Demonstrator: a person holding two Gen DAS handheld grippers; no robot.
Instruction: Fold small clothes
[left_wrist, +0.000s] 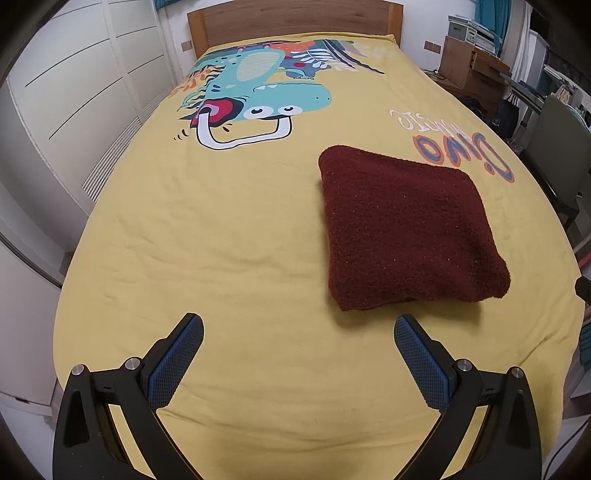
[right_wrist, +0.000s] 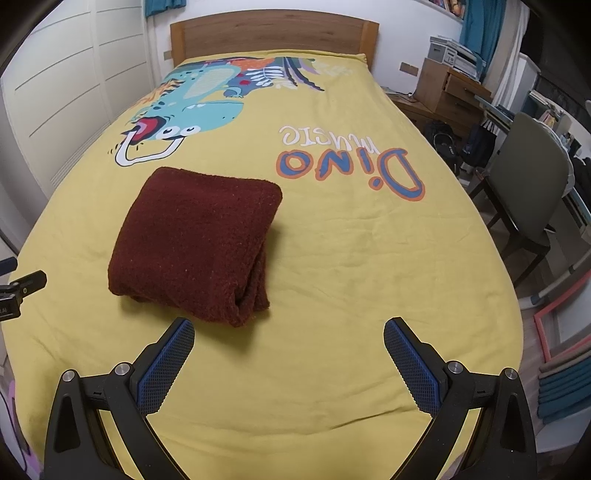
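Note:
A dark red fuzzy garment (left_wrist: 406, 229) lies folded into a thick square on the yellow bed cover (left_wrist: 221, 240). It also shows in the right wrist view (right_wrist: 192, 240), with its layered edge facing the camera. My left gripper (left_wrist: 298, 330) is open and empty, hovering over the cover near the front edge, left of the garment. My right gripper (right_wrist: 289, 334) is open and empty, just in front and to the right of the garment. The left gripper's tip (right_wrist: 22, 284) shows at the left edge of the right wrist view.
The cover (right_wrist: 351, 258) carries a dinosaur print (left_wrist: 255, 99) and "Dino music" lettering (right_wrist: 351, 162). A wooden headboard (left_wrist: 291, 18) is at the far end. White wardrobe doors (left_wrist: 74, 92) stand left. A chair (right_wrist: 528, 192), desk and stacked items stand right.

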